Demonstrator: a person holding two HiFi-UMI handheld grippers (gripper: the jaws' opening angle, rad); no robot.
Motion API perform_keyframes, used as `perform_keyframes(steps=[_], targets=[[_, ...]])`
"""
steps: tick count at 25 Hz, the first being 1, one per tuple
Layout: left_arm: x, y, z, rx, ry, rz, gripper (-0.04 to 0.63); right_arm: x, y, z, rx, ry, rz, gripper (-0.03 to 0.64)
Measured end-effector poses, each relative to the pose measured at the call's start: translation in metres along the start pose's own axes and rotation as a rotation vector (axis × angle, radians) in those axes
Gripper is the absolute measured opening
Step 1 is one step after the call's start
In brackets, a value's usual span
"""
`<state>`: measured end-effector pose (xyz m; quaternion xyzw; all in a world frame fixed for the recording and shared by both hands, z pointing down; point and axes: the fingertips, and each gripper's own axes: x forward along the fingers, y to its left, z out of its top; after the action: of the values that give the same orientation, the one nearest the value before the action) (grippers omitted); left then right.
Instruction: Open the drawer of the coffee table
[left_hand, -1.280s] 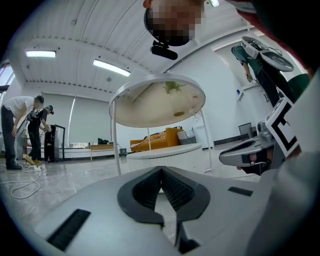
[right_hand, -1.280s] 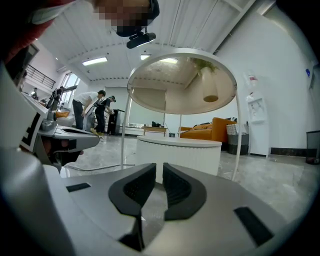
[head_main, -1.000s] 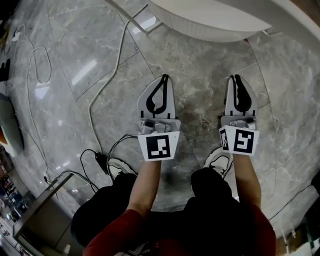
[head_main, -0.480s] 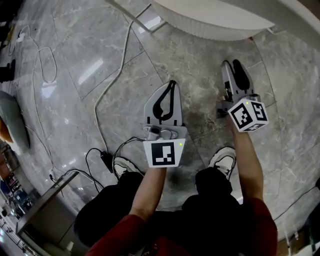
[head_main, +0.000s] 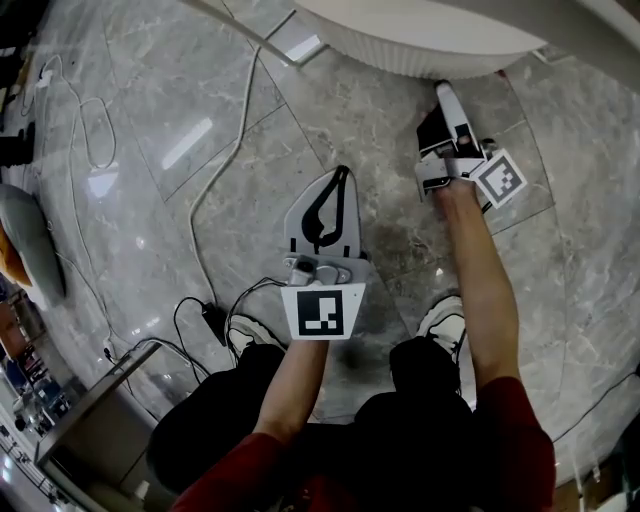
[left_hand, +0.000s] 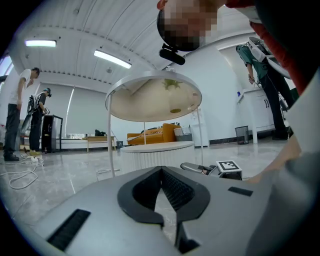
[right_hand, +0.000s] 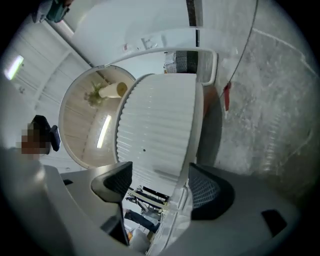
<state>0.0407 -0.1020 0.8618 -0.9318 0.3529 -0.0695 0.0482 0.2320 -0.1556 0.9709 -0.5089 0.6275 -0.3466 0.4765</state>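
Observation:
The coffee table (head_main: 400, 55) is a low round white drum with a ribbed side, at the top of the head view; it also shows ahead in the left gripper view (left_hand: 155, 152). My right gripper (head_main: 443, 90) lies rolled on its side right at that ribbed wall. Its jaws are opening and stand wide apart (right_hand: 160, 170). A white edge of the table (right_hand: 177, 210) runs between them, and I cannot tell if a pad touches it. My left gripper (head_main: 343, 172) hangs over the floor, short of the table, shut with nothing in it (left_hand: 161, 170).
A round beige tray (left_hand: 155, 95) stands on thin legs above the drum. A white cable (head_main: 215, 170) and a black adapter (head_main: 207, 320) lie on the marble floor at the left. A metal box (head_main: 90, 420) sits at the lower left. People (left_hand: 15, 115) stand far off.
My right gripper has gone forward to the table's ribbed side, rolled onto its side and spread its jaws. The left gripper has barely moved.

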Motion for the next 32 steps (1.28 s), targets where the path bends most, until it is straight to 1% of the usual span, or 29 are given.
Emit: perform_keyframes(steps=[4,9,13,16,20,25,29,32], targets=[[0.0,-0.003,-0.004,-0.004,0.012,0.003,0.014,0.011,-0.003,0.002,0.027,-0.045,0.029,0.327],[0.001,-0.006,-0.006,-0.006,0.013,0.003,0.014,0.012,-0.007,0.007,0.076,-0.093,0.01,0.325],[0.001,-0.005,-0.01,-0.013,0.012,0.01,0.014,0.011,-0.007,0.008,0.141,-0.109,0.007,0.327],[0.002,-0.003,-0.011,-0.039,0.009,0.028,0.014,0.008,-0.007,0.009,0.187,-0.138,0.027,0.325],[-0.001,-0.005,-0.01,-0.042,0.007,0.029,0.014,0.006,-0.004,0.01,0.161,-0.127,0.042,0.325],[-0.004,0.0,-0.017,-0.049,0.019,0.04,0.014,-0.004,0.0,0.005,0.159,-0.114,0.038,0.325],[-0.005,0.004,-0.02,-0.052,0.02,0.051,0.014,-0.025,0.009,-0.004,0.169,-0.094,0.032,0.325],[-0.006,0.006,-0.02,-0.049,0.014,0.056,0.014,-0.051,0.019,-0.014,0.158,-0.059,0.014,0.324]])
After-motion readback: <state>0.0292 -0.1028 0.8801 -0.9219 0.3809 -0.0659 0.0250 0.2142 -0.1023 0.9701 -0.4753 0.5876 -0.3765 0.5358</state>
